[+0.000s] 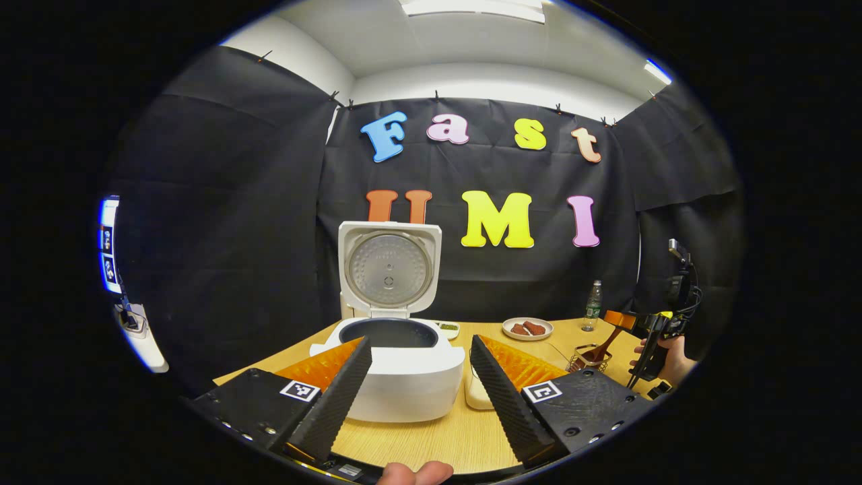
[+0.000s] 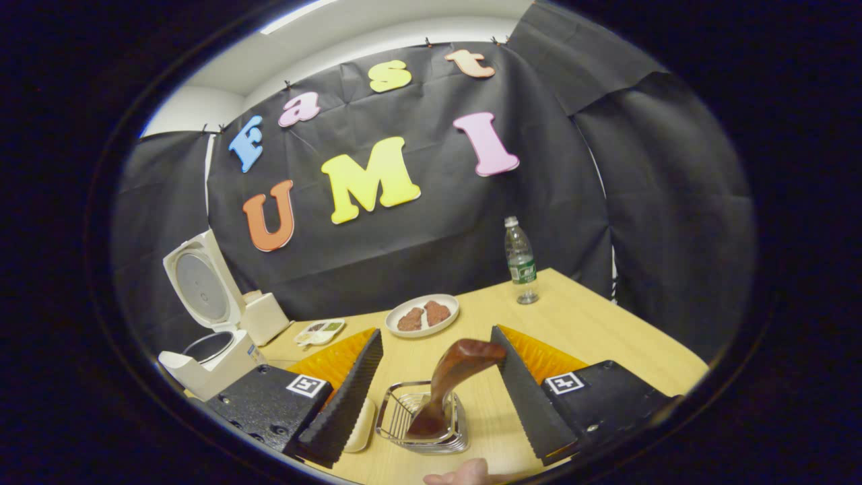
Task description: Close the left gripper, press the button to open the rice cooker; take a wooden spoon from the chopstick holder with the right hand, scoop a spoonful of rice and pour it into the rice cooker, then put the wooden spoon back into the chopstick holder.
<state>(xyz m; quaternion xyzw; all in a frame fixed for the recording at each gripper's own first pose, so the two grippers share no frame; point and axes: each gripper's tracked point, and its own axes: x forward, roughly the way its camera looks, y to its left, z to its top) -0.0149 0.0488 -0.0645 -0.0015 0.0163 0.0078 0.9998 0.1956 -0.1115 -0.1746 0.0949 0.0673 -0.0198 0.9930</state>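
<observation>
Count: one rice cooker, lid standing upright, pot open. One wooden spoon, one wire chopstick holder, one plate with two brown pieces, one water bottle, one small dish behind the cooker, one pale shallow dish just beside the holder.

Your left tool is wide open, holding nothing, fingers either side of the cooker body in the left gripper view, level and pointed straight at it. Cannot tell if they touch it.

Your right tool is also wide, tilted down over the holder. Spoon sits in the holder, handle leaning up between the fingers, close to the right one; contact cannot be told.

From the left gripper view, your right hand grips that tool at the right end of the tabletop, above the holder. Cooker sits at the left end, well apart from the holder.
</observation>
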